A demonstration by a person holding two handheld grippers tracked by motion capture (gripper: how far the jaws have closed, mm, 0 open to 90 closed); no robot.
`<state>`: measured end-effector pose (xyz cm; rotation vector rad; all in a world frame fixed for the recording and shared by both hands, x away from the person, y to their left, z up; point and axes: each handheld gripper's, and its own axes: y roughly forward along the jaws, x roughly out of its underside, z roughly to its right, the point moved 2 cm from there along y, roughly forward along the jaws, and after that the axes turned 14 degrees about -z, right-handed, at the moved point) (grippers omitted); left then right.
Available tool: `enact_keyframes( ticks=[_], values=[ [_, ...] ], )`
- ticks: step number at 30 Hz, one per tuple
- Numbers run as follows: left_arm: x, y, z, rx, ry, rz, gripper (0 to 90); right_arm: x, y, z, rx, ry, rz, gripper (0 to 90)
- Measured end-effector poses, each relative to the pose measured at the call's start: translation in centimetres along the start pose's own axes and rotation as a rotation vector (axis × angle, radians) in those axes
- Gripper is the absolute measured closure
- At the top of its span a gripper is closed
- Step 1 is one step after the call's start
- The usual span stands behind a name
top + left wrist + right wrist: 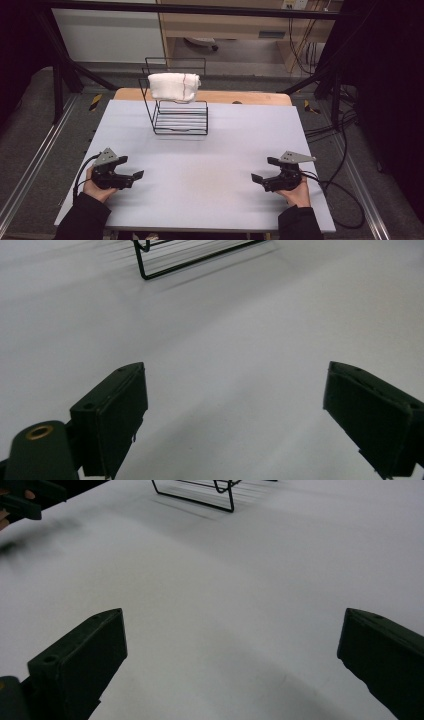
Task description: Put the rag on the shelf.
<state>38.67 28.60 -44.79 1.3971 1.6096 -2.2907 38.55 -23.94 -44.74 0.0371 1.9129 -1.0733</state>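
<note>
White cloth on rack, well beyond tongs

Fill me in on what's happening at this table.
A person sits at the table with a gripper in each hand. The left gripper and right gripper rest near the front edge, jaws open, holding nothing. At the far side stands a black wire rack with a folded white towel lying on top of it. Neither gripper is near the towel.
</note>
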Motion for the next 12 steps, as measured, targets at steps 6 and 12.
enact_keyframes(
  ticks=[6, 12],
  values=[
    [0.29, 0.35, 0.05, 0.006, 0.009, -0.013, 10.7, 1.01, 0.08, 0.11, -0.002, 0.007, -0.025, 0.1],
    [0.51, 0.17, 0.06, 0.005, 0.004, -0.006, 10.7, 0.98, -0.09, 0.07, -0.011, 0.016, -0.015, 0.1]
  ],
)
